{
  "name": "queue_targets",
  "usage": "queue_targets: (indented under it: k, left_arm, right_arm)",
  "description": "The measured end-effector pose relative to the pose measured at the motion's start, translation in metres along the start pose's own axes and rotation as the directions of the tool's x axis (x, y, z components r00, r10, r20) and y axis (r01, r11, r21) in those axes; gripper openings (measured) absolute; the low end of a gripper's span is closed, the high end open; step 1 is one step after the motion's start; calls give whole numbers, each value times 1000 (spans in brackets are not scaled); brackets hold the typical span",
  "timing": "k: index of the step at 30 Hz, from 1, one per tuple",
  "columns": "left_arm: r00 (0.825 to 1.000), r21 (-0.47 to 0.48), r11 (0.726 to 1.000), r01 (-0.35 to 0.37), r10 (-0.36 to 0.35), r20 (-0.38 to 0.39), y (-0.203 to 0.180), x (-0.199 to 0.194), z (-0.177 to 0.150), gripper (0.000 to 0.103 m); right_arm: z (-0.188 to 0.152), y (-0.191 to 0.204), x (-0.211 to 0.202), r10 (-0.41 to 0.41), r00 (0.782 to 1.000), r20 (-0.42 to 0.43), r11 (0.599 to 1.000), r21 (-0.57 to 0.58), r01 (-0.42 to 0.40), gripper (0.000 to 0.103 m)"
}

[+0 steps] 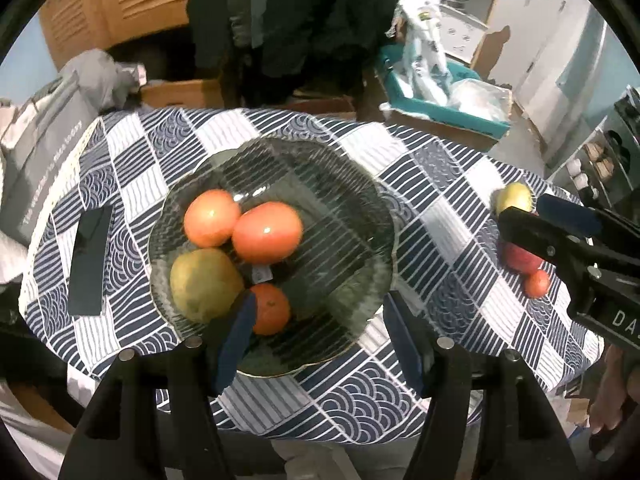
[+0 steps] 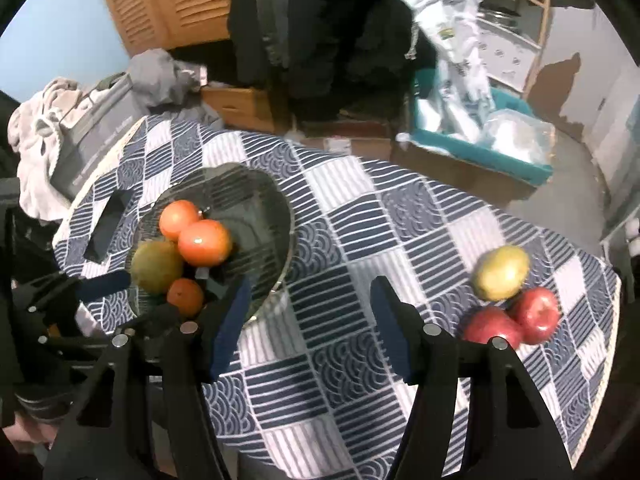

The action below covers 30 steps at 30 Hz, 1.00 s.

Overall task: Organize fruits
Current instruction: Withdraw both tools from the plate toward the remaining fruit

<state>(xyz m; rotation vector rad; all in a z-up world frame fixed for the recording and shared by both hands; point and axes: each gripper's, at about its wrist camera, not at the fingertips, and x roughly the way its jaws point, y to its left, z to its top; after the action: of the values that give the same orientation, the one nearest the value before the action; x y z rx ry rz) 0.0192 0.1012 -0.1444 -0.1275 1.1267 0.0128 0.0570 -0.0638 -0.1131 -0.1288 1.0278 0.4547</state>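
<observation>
Hovering over the checked tablecloth (image 2: 360,240), both grippers are empty and parted, nothing between their blue pads. The left gripper (image 1: 316,320) hangs above the near rim of the glass plate (image 1: 360,184), which already holds two orange-red fruits (image 1: 266,232), a green-yellow pear (image 1: 204,284) and a small orange (image 1: 272,308), all crowded on its left half. The right gripper (image 2: 308,320) points at bare cloth between the plate and the fruit not yet gathered: a yellow-green fruit (image 2: 500,272) and two red apples (image 2: 536,312) touching one another near the table's right edge. In the left view a smaller red fruit (image 1: 537,283) lies just beside them. The step in hand looks like a pause between placings. Next, probably, the right gripper must swing right, open wider than an apple, and come down over one without nudging the others off the edge.
</observation>
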Motion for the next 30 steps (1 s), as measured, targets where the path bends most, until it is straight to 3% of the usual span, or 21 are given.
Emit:
queue_targets:
  k: [14, 30]
  left_arm:
    - [999, 111, 994, 12, -17, 45, -56, -21, 4, 78]
    - [997, 196, 979, 55, -66, 50, -114, -34, 4, 80]
  right_arm:
    - [-24, -50, -52, -107, 992, 70, 993, 57, 103, 79]
    - [-61, -106, -87, -174, 982, 74, 977, 138, 163, 80]
